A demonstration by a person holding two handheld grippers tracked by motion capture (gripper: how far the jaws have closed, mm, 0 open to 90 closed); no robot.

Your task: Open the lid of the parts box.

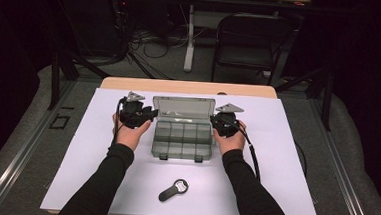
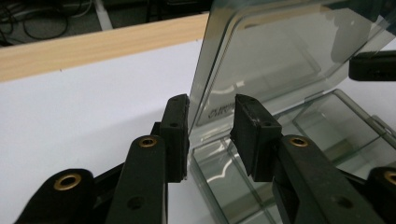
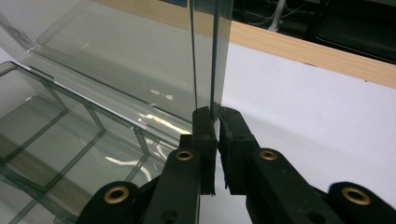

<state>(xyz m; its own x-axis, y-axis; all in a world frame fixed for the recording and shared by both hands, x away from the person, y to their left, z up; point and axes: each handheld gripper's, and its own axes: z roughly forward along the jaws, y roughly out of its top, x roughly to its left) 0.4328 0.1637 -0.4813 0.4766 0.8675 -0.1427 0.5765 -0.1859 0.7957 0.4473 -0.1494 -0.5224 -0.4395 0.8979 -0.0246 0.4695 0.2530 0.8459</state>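
A clear smoky plastic compartment box [image 1: 181, 139] lies in the middle of the white board with its lid [image 1: 183, 108] standing upright at the back. My left gripper [image 1: 150, 114] is at the lid's left edge. In the left gripper view its jaws [image 2: 210, 116] stand open, the lid's edge [image 2: 261, 56] between them, close to one pad and apart from the other. My right gripper [image 1: 213, 121] is at the lid's right edge. In the right gripper view it [image 3: 216, 116] is shut on that thin edge [image 3: 205, 51]. The empty compartments [image 3: 42, 135] lie below.
A black flat tool with a round pale window [image 1: 174, 189] lies near the front of the white board [image 1: 275, 163]. The wooden table edge [image 1: 189, 87] runs behind the box. A folding chair [image 1: 247, 41] and cables are on the floor beyond.
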